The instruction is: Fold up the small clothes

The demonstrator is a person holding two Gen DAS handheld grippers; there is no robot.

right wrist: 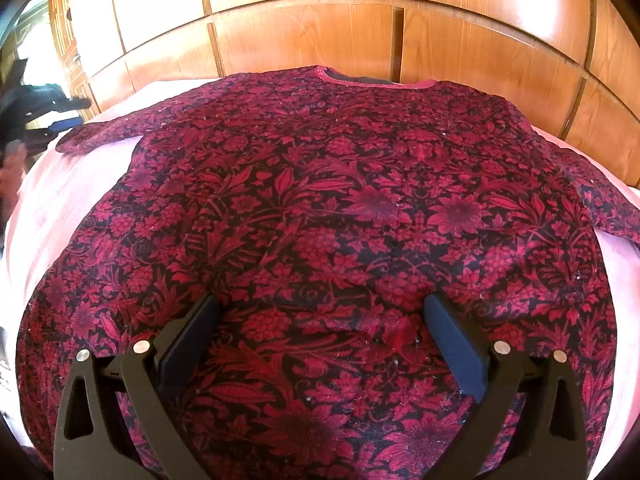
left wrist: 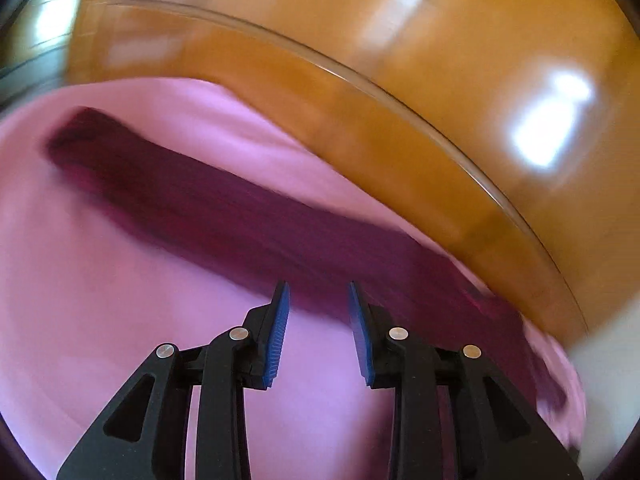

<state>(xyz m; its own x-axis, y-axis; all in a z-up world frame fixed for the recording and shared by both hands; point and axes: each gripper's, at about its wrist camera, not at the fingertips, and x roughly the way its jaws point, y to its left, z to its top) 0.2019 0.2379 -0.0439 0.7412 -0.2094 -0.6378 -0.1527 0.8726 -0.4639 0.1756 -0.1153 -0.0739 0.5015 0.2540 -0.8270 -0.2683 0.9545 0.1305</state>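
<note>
No readable writing shows on the red floral shirt [right wrist: 320, 200] spread across the pink sheet [right wrist: 72, 200] (collar toward the wooden wall [right wrist: 300, 40]). The right gripper [right wrist: 320, 344] hovers with jaws wide apart; the left gripper [left wrist: 318, 332] is parted, holding nothing.

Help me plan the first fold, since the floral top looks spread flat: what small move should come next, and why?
Probably bring the left gripper down onto the sleeve and pinch its cuff end. The top lies flat and unfolded on the pink sheet, both sleeves are spread out, and the left jaws stand empty just above that sleeve.
</note>
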